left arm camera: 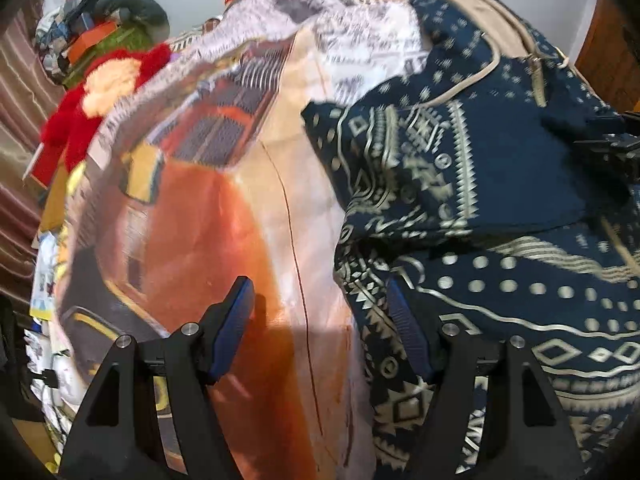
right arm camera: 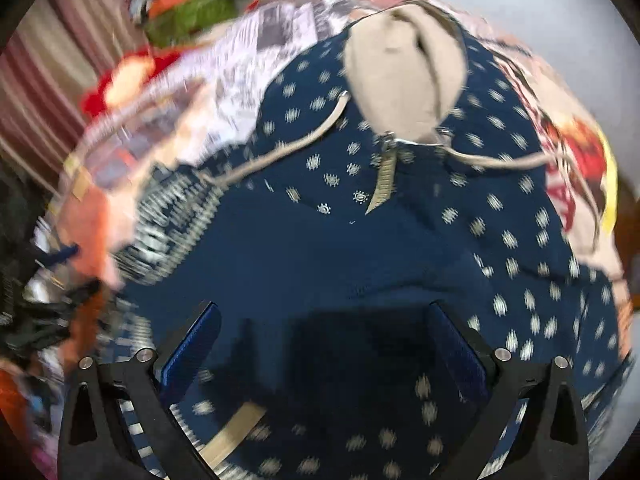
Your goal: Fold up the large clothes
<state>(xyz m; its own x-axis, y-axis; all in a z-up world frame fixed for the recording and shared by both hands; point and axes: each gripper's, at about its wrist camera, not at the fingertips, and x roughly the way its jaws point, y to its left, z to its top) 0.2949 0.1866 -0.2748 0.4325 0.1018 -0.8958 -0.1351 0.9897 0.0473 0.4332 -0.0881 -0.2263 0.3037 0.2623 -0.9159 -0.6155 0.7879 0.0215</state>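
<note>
**While both tongs hang open, hoodie lies part-folded on the bed**

With nothing clamped, the left tongs (left arm camera: 320,320) hover jaws apart over the boundary between the navy patterned hoodie (left arm camera: 480,200) and the printed bedspread (left arm camera: 224,232); one pad is over the spread, the other over the garment's left edge. Right tongs (right arm camera: 320,344) are also spread wide, empty, hovering over plain navy fabric near the hoodie's middle (right arm camera: 340,248).

The hoodie sits on the bed's right half in the left view, chest up, tan-lined hood (right arm camera: 404,76) at the far end, drawstrings (right arm camera: 280,152) splayed to each side, zipper pull (right arm camera: 384,176) below the hood. A patterned flap, probably a sleeve or side panel, lies folded across the body (left arm camera: 420,168), so I judge a side fold is underway or just laid. Open jaws likely mean a regrasp or a smoothing pass is next.

Edges: the hoodie's left edge runs down just beside the left tongs and looks easy to pinch. The near hem is out of frame, cannot tell how it lies.

Room: bare bedspread to the left of the garment gives space for moving. A red plush toy (left arm camera: 88,96) and piled clutter (left arm camera: 80,28) sit at the far left corner, well apart from the hoodie. Striped curtain (left arm camera: 20,120) lines the left side. Right view is motion-blurred, so fine detail is unclear.
</note>
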